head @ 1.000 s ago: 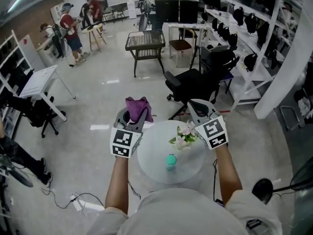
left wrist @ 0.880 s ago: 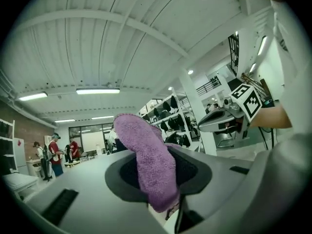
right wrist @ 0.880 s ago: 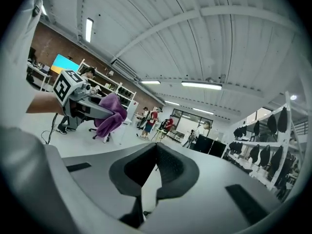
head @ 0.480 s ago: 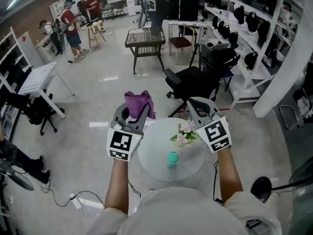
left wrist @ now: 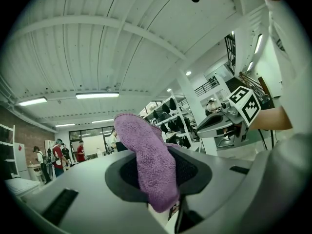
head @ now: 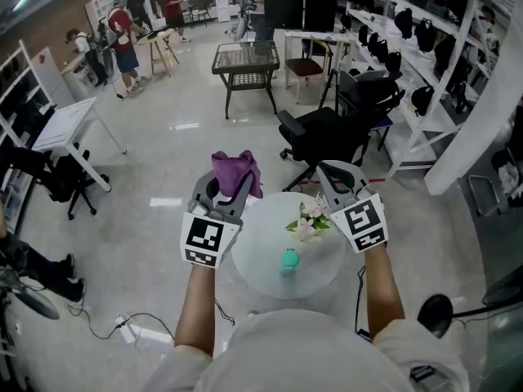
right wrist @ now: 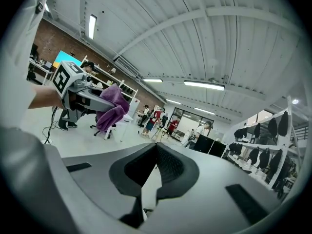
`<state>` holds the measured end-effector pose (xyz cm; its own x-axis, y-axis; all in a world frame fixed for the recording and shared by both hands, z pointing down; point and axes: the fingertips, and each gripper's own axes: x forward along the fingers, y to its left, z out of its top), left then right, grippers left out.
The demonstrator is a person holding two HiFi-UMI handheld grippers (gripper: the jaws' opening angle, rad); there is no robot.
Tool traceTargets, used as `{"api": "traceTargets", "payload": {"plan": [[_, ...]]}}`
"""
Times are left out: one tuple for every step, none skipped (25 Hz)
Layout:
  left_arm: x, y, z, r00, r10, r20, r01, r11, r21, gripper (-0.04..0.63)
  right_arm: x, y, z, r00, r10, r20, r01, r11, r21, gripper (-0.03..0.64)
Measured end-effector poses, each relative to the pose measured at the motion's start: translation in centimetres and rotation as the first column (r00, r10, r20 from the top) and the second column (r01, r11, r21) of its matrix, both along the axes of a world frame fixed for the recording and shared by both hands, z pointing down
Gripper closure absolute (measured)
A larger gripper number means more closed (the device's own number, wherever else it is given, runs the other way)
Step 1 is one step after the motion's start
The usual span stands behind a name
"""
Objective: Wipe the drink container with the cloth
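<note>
**A:** While both grippers hang above the round table (head: 253,256), what does the cloth (left wrist: 146,155) look like?

**B:** It is purple with a looped, towel-like nap, and it is bunched into a thick fold. One end stands up above the jaws and a shorter end droops below them.

**A:** So the left gripper (head: 226,184) has it?

**B:** Yes, its jaws are clamped on the fold, with the fabric filling the space between the pads. In the head view the cloth shows past the table's far left rim (held up in the air, not lying on the top).

**A:** And the right gripper (right wrist: 156,162)?

**B:** Its jaws are closed right together with nothing between them. It is held over the table's far right rim.

**A:** Where is the drink container (head: 288,260)?

**B:** It is a small teal thing standing on the table, about mid-width and toward the edge nearest the person. I can't make out its lid or shape any more finely than that.

**A:** How does it sit relative to the grippers?

**B:** It lies on the table between the two forearms. It is on the person's side of both sets of jaws and well apart from each. Neither the cloth nor either gripper touches it.

**A:** Is there anything else on the table?

**B:** A sprig of pale pink flowers (head: 308,219) sits toward the far side, just beside the right gripper.
</note>
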<state>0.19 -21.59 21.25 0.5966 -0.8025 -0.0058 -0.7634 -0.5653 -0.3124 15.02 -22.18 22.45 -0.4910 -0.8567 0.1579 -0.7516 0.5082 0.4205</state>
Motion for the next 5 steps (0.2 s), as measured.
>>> {"api": "traceTargets", "payload": {"plan": [[-0.08, 0.07, 0.13, 1.0, 0.0, 0.001, 0.0, 1.0, -0.002, 0.468, -0.03, 0.05, 0.09, 1.0, 0.001, -0.001, -0.001, 1.0, 0.0, 0.603], [-0.18, 0.16, 0.27, 1.0, 0.0, 0.002, 0.0, 1.0, -0.003, 0.468, -0.09, 0.14, 0.2, 1.0, 0.002, -0.001, -0.002, 1.0, 0.0, 0.603], [-0.29, 0.26, 0.43, 1.0, 0.0, 0.003, 0.0, 1.0, -0.004, 0.468, -0.15, 0.25, 0.31, 1.0, 0.002, 0.0, -0.002, 1.0, 0.0, 0.603], [-0.4, 0.37, 0.59, 1.0, -0.001, 0.003, 0.001, 1.0, -0.006, 0.468, -0.21, 0.36, 0.43, 1.0, 0.001, 0.002, -0.001, 1.0, 0.0, 0.603], [-0.5, 0.48, 0.74, 1.0, -0.002, 0.003, 0.002, 1.0, -0.007, 0.468, -0.28, 0.47, 0.54, 1.0, 0.001, 0.003, -0.001, 1.0, 0.0, 0.603]]}}
